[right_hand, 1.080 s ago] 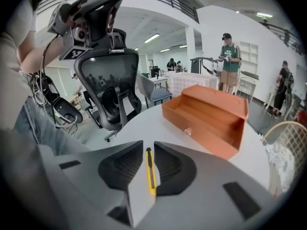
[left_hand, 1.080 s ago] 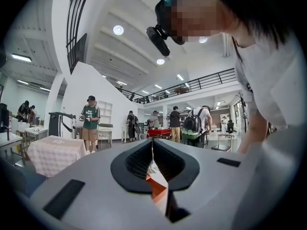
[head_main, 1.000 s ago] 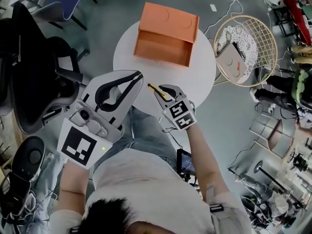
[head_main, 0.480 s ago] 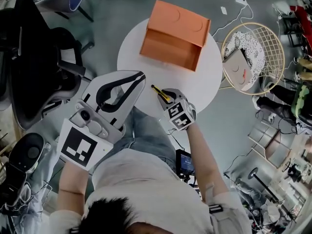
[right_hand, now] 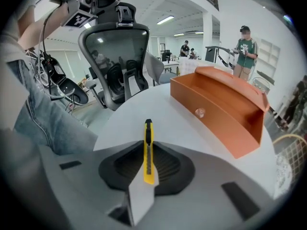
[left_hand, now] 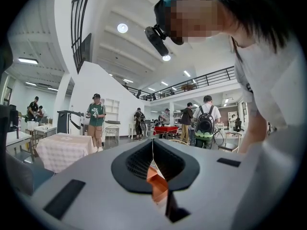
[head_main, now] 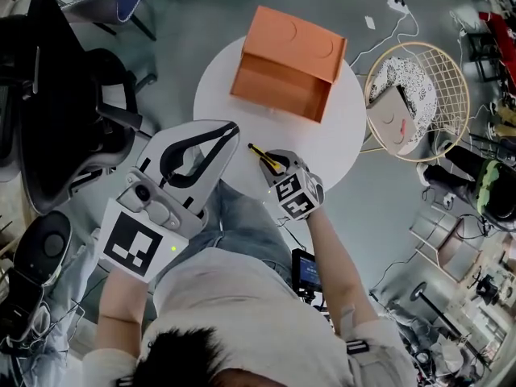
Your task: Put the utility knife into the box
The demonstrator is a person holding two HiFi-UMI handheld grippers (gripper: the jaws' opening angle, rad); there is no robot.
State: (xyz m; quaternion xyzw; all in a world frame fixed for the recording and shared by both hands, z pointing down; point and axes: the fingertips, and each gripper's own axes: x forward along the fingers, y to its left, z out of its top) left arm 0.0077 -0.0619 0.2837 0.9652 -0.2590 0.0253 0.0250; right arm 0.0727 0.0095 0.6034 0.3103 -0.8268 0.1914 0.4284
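Clamping the yellow utility knife [right_hand: 148,150], the right claw [head_main: 272,159] is hovering at the counter's [head_main: 343,139] 6 o'clock edge. Bare counter is lying between it and the orange box [head_main: 286,63] at 12 o'clock. The left claw [head_main: 232,126], jaws together, is hanging near 8 o'clock.

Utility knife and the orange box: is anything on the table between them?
Nothing. In the right gripper view only bare white table lies between the utility knife, clamped in the right gripper, and the box; the head view agrees.

Grey floor [head_main: 187,24], black office chair [head_main: 64,123]
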